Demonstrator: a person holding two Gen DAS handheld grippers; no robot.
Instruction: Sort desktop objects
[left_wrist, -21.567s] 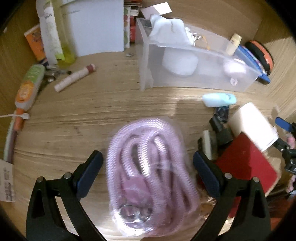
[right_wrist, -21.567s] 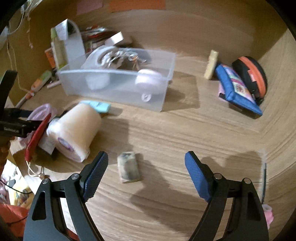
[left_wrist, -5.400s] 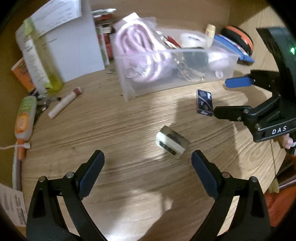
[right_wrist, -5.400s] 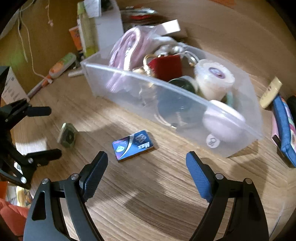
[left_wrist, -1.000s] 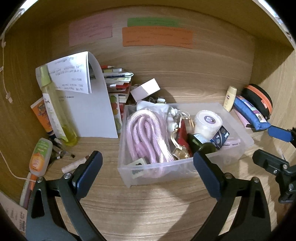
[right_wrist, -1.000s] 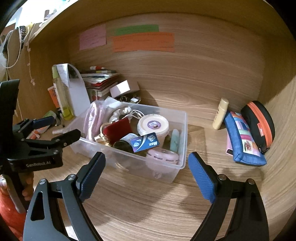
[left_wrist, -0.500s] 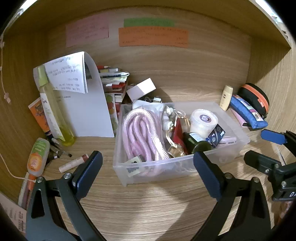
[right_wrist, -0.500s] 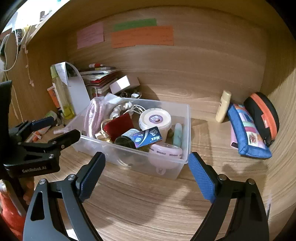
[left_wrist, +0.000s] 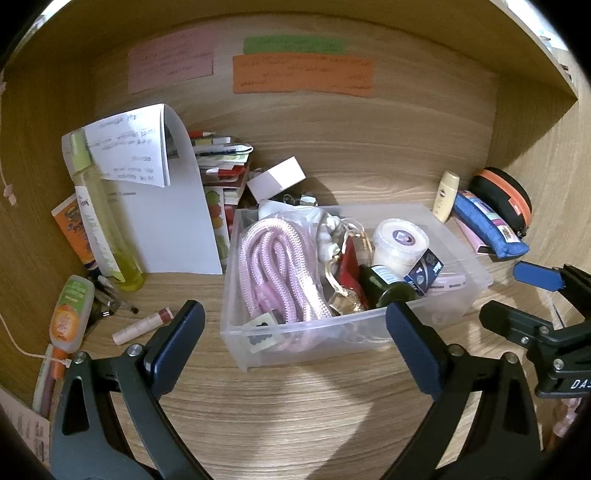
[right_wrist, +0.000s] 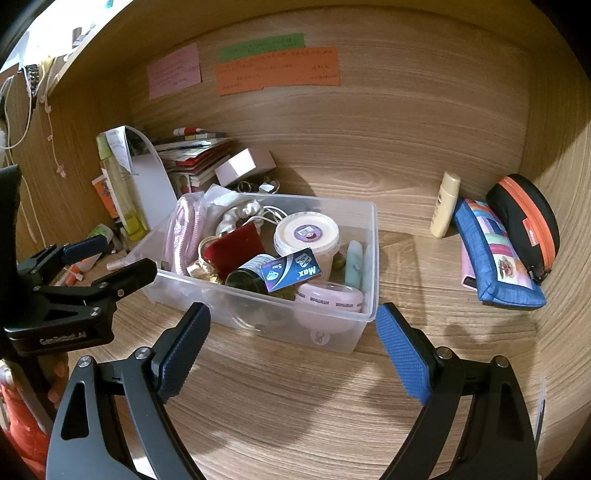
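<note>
A: So, which step is this?

B: Near the end, I'd judge. The bin (right_wrist: 365, 236) sits mid-desk and is packed: pink rope (left_wrist: 280, 266) on its left side, red pouch (right_wrist: 234, 247), dark jar (right_wrist: 247, 278), white tub (right_wrist: 306, 232), a blue card (right_wrist: 291, 275) propped on top, and a pink case (right_wrist: 328, 299) against the front wall.

A: Anything left outside?

B: A lip balm (left_wrist: 142, 325) lies left of the bin, near an orange-labelled bottle (left_wrist: 70, 314) and pens. A cream bottle (right_wrist: 445, 205), a blue pouch (right_wrist: 495, 254) and a black case (right_wrist: 524, 218) rest at the right wall. Whether those count as sorted, I cannot tell.

A: And the grippers?

B: The left gripper (left_wrist: 295, 339) is spread wide, holding nothing, pads level with the bin's front wall but apart from it. The right gripper (right_wrist: 291, 345) is equally wide and empty, hovering above bare desk before the bin's front right corner.

A: Next move?

B: If the lip balm belongs in the bin, the left would need to swing left, drop low and pinch it across its narrow body. It is round, so it may roll. Otherwise, both simply pull away.
</note>
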